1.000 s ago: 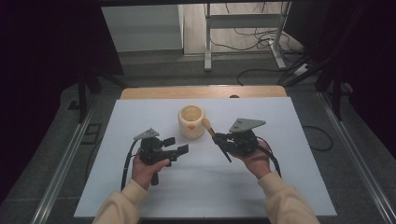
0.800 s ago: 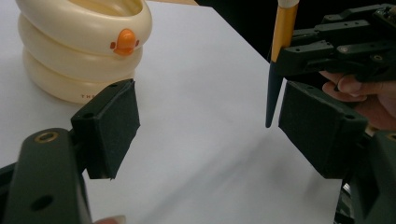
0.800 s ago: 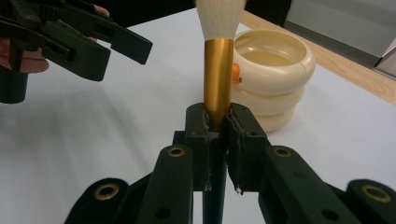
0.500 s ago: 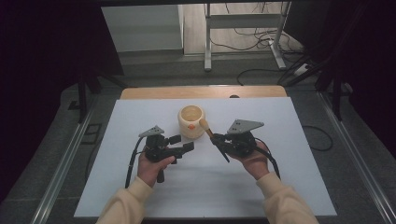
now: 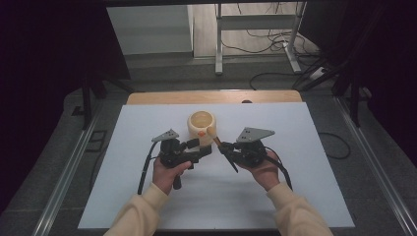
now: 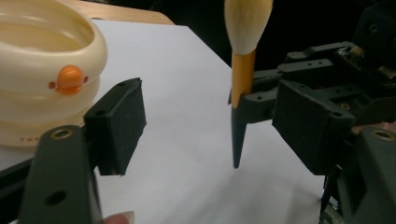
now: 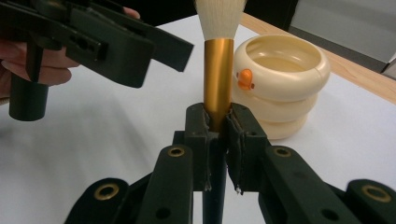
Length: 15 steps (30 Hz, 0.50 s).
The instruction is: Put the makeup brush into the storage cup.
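Brush (image 5: 217, 141) held by the right gripper (image 5: 225, 147) is the thing in hand in the high view: its pale bristle tip points up and away towards the cream duck cup (image 5: 202, 125), while the dark pointed handle trails back and down below the jaws. The left gripper (image 5: 205, 149) sits just beside it on the white worktop (image 5: 314, 187), tips turned towards the brush, with the cup just beyond both grippers.

Left gripper view: its own two jaws stand released and wide apart, nothing between them. The brush (image 6: 243, 70) stands nearly upright ahead of them and towards the right-hand jaw, bristles on top, gold ferrule gripped by the right gripper (image 6: 250, 95), dark tail ending just above the worktop. The cup (image 6: 44, 70) lies off beyond the left-hand jaw.

Right gripper view: the jaws are clenched on the brush (image 7: 218, 74) where gold ferrule meets dark handle, its long axis running straight up out of the grip. The cup (image 7: 278, 81) is ahead and to the right of the jaws, mouth upward; the left gripper (image 7: 140, 44) hovers up and to the left.

Judging by this, the right hand is better placed; the next move turns on tipping the brush towards the cup's mouth.
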Each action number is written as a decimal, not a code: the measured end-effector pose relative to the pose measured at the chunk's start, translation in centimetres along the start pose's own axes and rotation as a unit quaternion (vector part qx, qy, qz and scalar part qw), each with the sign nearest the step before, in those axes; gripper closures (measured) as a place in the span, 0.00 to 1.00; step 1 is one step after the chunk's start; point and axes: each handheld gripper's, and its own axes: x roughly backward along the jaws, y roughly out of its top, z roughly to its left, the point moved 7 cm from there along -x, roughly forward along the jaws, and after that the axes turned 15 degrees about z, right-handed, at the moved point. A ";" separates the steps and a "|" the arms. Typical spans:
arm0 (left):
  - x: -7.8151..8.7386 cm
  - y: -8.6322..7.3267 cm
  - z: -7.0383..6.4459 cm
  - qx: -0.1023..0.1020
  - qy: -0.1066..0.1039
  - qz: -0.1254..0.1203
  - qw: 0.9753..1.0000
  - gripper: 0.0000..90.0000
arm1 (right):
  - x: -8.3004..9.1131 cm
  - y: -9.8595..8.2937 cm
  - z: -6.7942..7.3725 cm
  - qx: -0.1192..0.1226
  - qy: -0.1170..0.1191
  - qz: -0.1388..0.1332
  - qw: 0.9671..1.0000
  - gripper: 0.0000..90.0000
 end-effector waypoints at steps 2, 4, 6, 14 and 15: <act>-0.2 0.1 -0.1 -0.002 -0.002 -0.001 1.000 0.31 | -0.1 0.1 0.2 -0.001 0.004 -0.002 1.000 0.89; -0.4 0.2 -0.3 -0.004 -0.006 -0.001 1.000 0.32 | -0.1 0.1 0.3 0.000 0.006 -0.004 1.000 0.89; -0.5 0.4 -0.4 -0.003 -0.010 -0.004 1.000 0.32 | -0.2 0.1 0.4 0.001 0.006 -0.005 1.000 0.89; -1.0 0.9 -0.5 0.002 -0.023 -0.013 1.000 0.38 | -0.3 0.1 0.6 0.001 0.007 -0.006 1.000 0.89; -1.1 0.9 -0.6 0.003 -0.025 -0.013 1.000 0.38 | -0.3 0.1 0.6 0.001 0.007 -0.007 1.000 0.89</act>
